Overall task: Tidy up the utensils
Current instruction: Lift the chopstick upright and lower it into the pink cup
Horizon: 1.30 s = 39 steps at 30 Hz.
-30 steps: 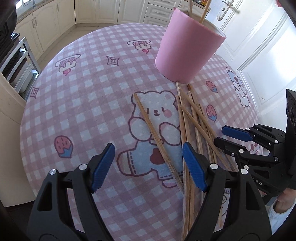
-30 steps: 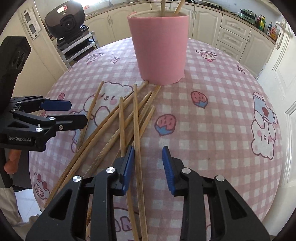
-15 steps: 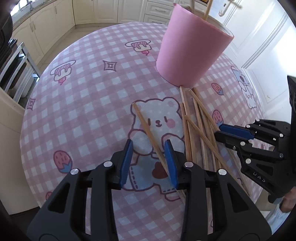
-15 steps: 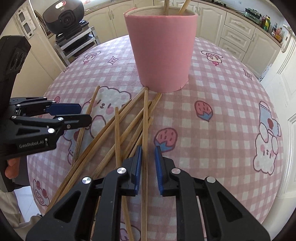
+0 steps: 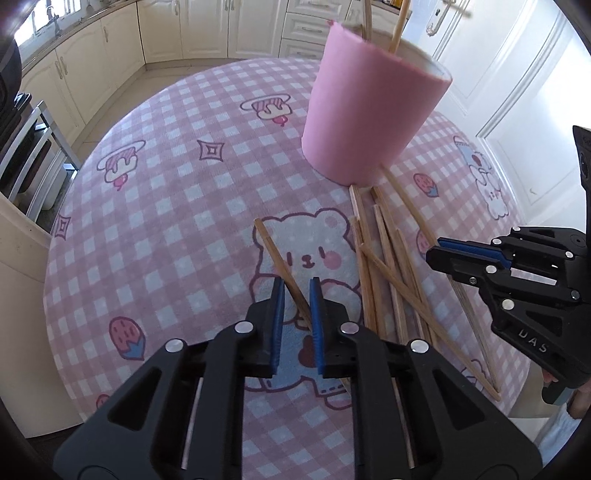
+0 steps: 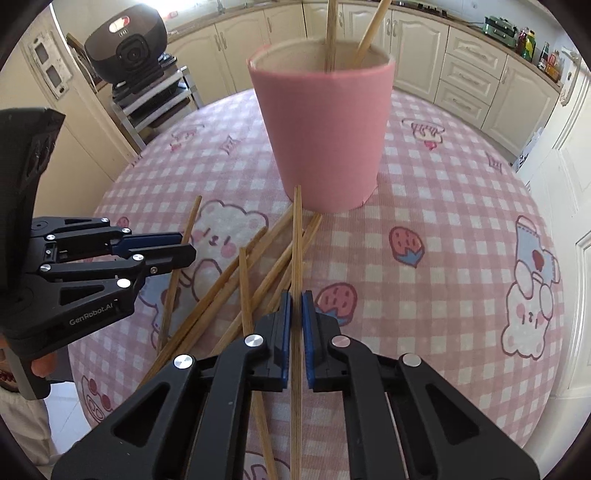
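Round table [image 5: 155, 229] under a soft, napped cloth, pink-and-white check with printed bears, strawberries and little cakes. Far side of centre: a pink holder [image 6: 325, 136], a smooth matte cylinder widening slightly upward, pale inside, with two wooden chopsticks [image 6: 330, 33] standing in it. At its foot a loose pile of chopsticks [image 5: 391, 266], thin straight square-section sticks of light wood, crossing one another and fanning toward the near table edge. One single chopstick [image 5: 280, 266] lies apart from the pile, diagonal across the bear print. Left gripper [image 5: 297, 291], black plastic with ribbed blue pads, points steeply down over that stick; its jaws are closing, the stick between them, and the right pad meets it while the left pad shows a sliver of gap. Right gripper [image 6: 296, 306], also pitched steeply down, is clamped on a long chopstick [image 6: 296, 236] that runs straight ahead toward the holder's base, its far tip just short of the pink wall. A fingertip [image 6: 42, 367] shows under the left gripper's handle.
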Each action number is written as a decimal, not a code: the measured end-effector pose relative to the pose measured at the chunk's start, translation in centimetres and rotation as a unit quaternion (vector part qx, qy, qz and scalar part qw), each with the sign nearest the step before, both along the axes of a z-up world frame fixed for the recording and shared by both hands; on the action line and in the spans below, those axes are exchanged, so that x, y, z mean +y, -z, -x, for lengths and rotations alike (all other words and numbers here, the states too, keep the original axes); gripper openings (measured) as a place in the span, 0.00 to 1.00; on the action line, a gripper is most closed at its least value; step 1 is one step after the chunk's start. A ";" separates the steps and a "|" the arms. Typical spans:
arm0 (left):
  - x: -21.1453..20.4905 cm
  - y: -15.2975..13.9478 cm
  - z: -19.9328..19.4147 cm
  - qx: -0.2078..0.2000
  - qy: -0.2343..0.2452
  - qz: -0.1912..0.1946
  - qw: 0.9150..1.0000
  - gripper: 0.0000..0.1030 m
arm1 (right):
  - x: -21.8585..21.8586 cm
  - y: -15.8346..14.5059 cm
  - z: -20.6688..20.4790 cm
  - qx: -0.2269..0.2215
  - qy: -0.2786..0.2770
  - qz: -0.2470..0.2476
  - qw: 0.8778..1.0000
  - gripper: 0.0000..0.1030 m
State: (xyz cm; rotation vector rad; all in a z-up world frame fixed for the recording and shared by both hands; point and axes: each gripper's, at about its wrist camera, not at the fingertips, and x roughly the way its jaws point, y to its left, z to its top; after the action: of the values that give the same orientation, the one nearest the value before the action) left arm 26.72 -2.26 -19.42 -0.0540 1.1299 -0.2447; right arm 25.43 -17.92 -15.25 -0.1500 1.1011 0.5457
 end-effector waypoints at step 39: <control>0.3 -20.6 7.5 -0.274 0.011 0.051 0.960 0.06 | 0.8 -14.8 4.6 -0.206 0.009 -0.103 0.973 0.05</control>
State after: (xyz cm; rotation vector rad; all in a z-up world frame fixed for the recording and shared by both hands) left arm 19.23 -1.97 1.20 -0.0599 0.5654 -0.3143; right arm 20.80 -17.16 -0.50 -0.0673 0.6367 0.5775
